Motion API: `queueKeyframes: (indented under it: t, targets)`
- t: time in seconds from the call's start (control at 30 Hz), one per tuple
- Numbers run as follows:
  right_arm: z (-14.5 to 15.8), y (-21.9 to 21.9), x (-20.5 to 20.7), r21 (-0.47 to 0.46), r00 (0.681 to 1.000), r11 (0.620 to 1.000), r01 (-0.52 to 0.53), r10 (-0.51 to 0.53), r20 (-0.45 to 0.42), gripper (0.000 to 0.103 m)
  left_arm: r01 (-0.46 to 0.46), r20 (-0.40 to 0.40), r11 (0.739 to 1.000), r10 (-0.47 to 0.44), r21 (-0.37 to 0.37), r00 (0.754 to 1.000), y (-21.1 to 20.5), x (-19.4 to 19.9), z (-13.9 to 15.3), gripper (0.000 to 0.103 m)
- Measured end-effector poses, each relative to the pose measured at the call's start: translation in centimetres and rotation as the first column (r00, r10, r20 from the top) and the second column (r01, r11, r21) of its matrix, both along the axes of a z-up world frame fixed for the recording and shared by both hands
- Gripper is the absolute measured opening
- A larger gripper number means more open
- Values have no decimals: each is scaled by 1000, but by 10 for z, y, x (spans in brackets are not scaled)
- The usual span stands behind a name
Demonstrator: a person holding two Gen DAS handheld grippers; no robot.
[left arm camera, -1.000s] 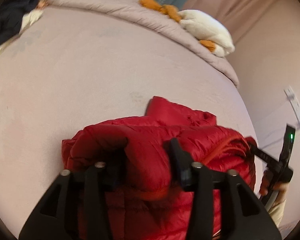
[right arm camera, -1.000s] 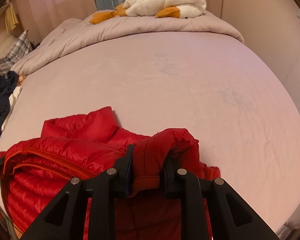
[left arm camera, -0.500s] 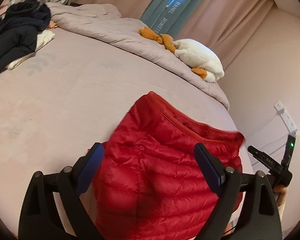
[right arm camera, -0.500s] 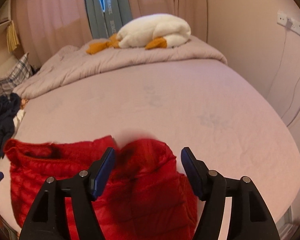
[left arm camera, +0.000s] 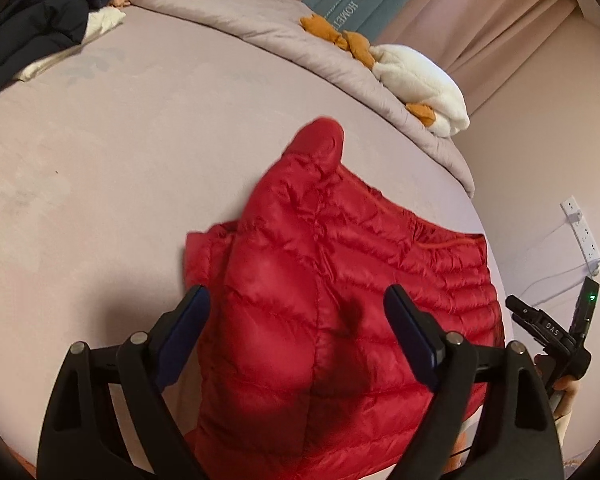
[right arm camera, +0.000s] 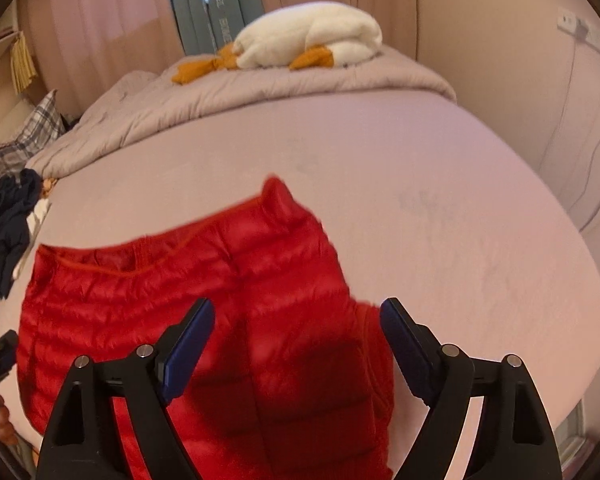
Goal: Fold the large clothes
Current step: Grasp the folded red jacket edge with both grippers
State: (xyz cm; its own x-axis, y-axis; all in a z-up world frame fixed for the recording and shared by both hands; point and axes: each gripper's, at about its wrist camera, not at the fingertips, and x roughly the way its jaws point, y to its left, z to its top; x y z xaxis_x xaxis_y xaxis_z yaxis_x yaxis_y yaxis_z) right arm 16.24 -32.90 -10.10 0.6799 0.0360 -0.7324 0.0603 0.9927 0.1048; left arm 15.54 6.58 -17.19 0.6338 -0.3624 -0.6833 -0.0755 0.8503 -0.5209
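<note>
A red quilted down jacket (left arm camera: pixel 340 280) lies folded on the pinkish bed sheet (left arm camera: pixel 120 160) near the bed's front edge. It also shows in the right wrist view (right arm camera: pixel 220 300). My left gripper (left arm camera: pixel 296 320) is open and empty, held above the jacket's left part. My right gripper (right arm camera: pixel 296 328) is open and empty above the jacket's right part. The right gripper's body shows at the right edge of the left wrist view (left arm camera: pixel 552 332).
A grey duvet (right arm camera: pixel 260 92) is bunched at the far end of the bed with a white and orange plush goose (right arm camera: pixel 312 40) on it. Dark clothes (left arm camera: pixel 40 20) are piled at the far left. A wall with a power strip (left arm camera: pixel 584 232) is on the right.
Both grippers were shut on folds of the red jacket a second ago. They opened, let go and lifted back. The jacket now lies flatter on the bed.
</note>
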Motion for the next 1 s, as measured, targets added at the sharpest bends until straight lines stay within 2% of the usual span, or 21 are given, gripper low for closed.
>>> queueKeyframes:
  t: [0.1, 0.17, 0.2, 0.23, 0.27, 0.3, 0.37, 0.4, 0.43, 0.5, 0.7, 0.8, 1.0]
  targets:
    - [-11, -6, 1, 31, 999, 999, 15, -14, -38, 84, 9, -19, 1000, -10, -30, 1000, -2, 2, -8, 78]
    - [-16, -6, 0, 50, 999, 999, 12, -9, -54, 84, -5, -32, 1000, 5, -8, 999, -4, 2, -13, 68]
    - [-20, -6, 1, 55, 998, 998, 12, -9, -64, 84, -9, -41, 1000, 9, 7, 999, -5, 3, -15, 55]
    - [-23, -6, 1, 60, 998, 998, 13, -9, -69, 78, -18, -51, 1000, 19, 25, 999, -6, 3, -17, 45]
    - [-25, -6, 1, 66, 997, 998, 9, -4, -74, 62, -21, -54, 999, 23, 26, 998, -5, 3, -19, 42]
    - [-28, -6, 2, 79, 996, 997, 6, 1, -86, 56, -27, -54, 999, 28, 18, 998, -4, 2, -20, 37]
    - [-29, -5, 1, 66, 996, 998, 20, -14, -92, 29, -36, -43, 999, 36, -2, 998, 0, -1, -17, 28]
    - [-28, -5, 0, 53, 996, 998, 24, -19, -91, 22, -40, -32, 999, 40, 0, 999, 0, -4, -14, 18]
    - [-26, -4, 0, 57, 996, 998, 24, -19, -83, 16, -40, -15, 999, 40, 0, 999, 0, -7, -8, 14]
    - [-17, -4, -3, 72, 998, 997, 21, -17, -56, 9, -47, 13, 999, 47, 4, 999, 0, -13, 3, 14]
    - [13, 1, -13, 78, 999, 997, -7, 3, 50, 7, -68, 93, 998, 66, 17, 993, 4, -26, 27, 13]
    - [11, 3, -9, 54, 999, 999, -7, 4, 53, 7, -69, 52, 996, 66, 51, 996, 4, -24, 15, 13]
    - [-23, 5, 7, 2, 998, 999, 35, -35, -52, 7, -65, -31, 996, 67, 54, 997, 4, -16, -15, 18]
